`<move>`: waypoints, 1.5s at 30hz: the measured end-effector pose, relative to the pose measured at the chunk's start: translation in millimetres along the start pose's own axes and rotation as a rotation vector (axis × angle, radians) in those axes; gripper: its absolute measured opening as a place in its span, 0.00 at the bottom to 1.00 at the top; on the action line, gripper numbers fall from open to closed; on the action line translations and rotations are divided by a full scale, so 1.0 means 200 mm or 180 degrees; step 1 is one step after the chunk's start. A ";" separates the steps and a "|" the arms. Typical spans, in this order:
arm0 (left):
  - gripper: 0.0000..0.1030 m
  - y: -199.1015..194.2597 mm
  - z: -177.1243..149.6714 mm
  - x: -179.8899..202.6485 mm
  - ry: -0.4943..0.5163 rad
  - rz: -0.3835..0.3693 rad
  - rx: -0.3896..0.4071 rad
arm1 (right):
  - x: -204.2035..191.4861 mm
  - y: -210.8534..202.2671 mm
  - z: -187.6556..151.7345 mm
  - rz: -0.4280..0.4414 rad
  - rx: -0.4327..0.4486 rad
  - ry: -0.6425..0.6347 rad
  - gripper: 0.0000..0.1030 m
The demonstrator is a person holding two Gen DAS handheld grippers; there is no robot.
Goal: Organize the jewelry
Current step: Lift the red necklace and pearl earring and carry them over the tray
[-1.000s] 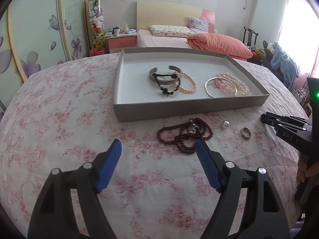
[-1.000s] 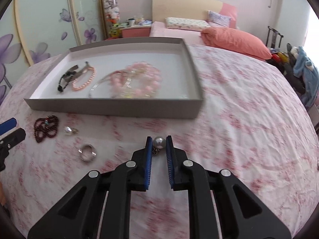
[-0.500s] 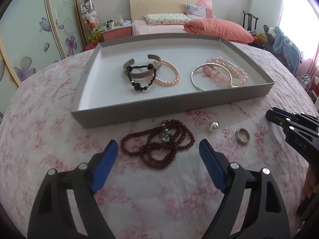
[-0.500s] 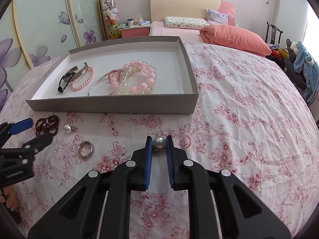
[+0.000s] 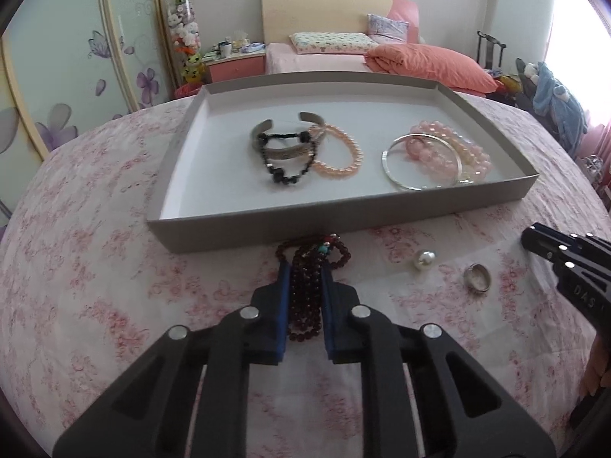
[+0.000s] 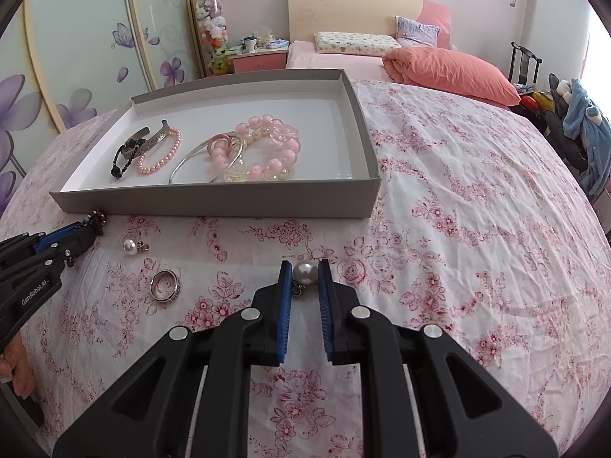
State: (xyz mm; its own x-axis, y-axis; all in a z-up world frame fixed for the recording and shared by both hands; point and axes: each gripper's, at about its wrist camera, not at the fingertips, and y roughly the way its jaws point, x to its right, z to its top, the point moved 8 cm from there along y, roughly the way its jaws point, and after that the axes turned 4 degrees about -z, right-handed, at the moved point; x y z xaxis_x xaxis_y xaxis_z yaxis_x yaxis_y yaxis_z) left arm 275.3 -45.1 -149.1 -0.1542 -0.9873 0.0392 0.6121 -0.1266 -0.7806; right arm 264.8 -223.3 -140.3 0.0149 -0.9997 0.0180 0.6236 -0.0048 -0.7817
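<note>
Table w/ pink floral cloth (image 6: 458, 198) carries it all. Directly on cloth: grey shallow tray (image 5: 343, 215), its near wall facing both cams. Just in front of tray, dark red bead necklace (image 5: 305, 297) bunched on cloth. To its right, a loose pearl earring (image 5: 424, 258), then a silver ring (image 5: 477, 277) nearby. A 2nd pearl earring (image 6: 304, 273) sits further right, prob. resting on cloth, contact hard to tell. Cloth wrinkled toward right edge.
</note>
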 end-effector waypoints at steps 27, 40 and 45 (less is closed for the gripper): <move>0.16 -0.09 -0.09 -0.14 -0.0156 0.0004 0.0007 | -0.01 0.00 0.00 0.0053 -0.0001 -0.0010 0.15; 0.14 -0.10 -0.08 -0.16 -0.0213 -0.0041 0.0045 | 0.00 -0.01 0.00 0.0124 0.0018 0.0082 0.14; 0.12 -0.19 -0.08 -0.19 -0.0318 -0.0130 0.0239 | 0.01 -0.13 0.05 0.0136 0.0402 0.0112 0.14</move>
State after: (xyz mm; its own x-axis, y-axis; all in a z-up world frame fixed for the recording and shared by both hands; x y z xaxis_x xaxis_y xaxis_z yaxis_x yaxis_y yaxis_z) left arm 246.2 -1.9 -130.8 -0.1044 -0.9853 0.1350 0.6639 -0.1701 -0.7282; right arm 255.7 -224.1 -114.1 0.0175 -0.9992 -0.0371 0.7164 0.0384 -0.6966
